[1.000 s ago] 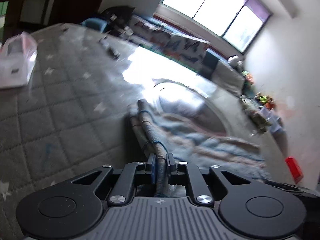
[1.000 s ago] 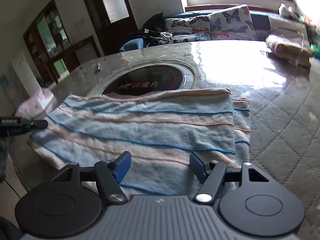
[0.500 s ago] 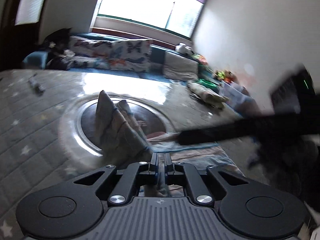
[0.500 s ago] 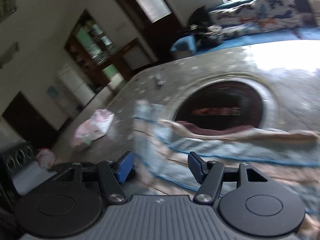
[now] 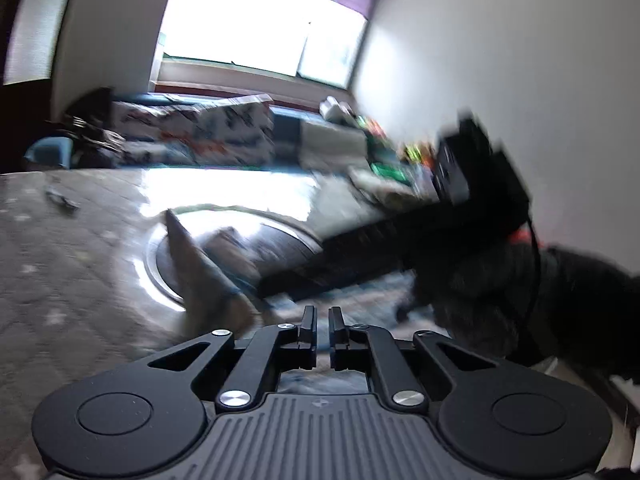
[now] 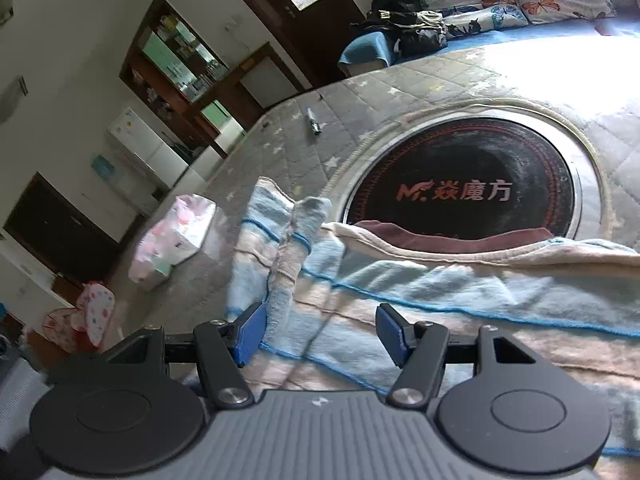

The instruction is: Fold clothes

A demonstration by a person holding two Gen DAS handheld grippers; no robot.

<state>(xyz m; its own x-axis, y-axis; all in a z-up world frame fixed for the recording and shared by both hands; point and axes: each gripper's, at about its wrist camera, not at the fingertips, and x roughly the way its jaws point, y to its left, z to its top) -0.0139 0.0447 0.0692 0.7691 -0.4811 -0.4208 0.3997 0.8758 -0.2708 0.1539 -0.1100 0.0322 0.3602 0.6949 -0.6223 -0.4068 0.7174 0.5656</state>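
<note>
Since the earlier frame, both views have swung across the room: the right wrist view has turned from the towel's flat top toward its raised corner, and the left wrist view now looks toward the window, with the right tool crossing it as a dark blur.

The blue, pink and cream striped terry towel (image 6: 460, 300) lies folded on the grey quilted, star-patterned desk (image 6: 288, 160), its far edge overlapping the round black glass hob plate (image 6: 472, 184) set into the desk. One corner of the towel stands lifted in a peak at the left end.

The left tool (image 5: 322, 322) has its jaws together with only a narrow slit between them; in the left wrist view, blurred towel cloth rises just left of them, and whether cloth is pinched there cannot be told.

The right tool (image 6: 322, 330) has its blue-padded jaws apart, over the towel; the left pad sits just beside the raised fold, not pressing on it.

A pink-and-white plastic-wrapped pack (image 6: 176, 236) lies on the desk left of the towel.
</note>
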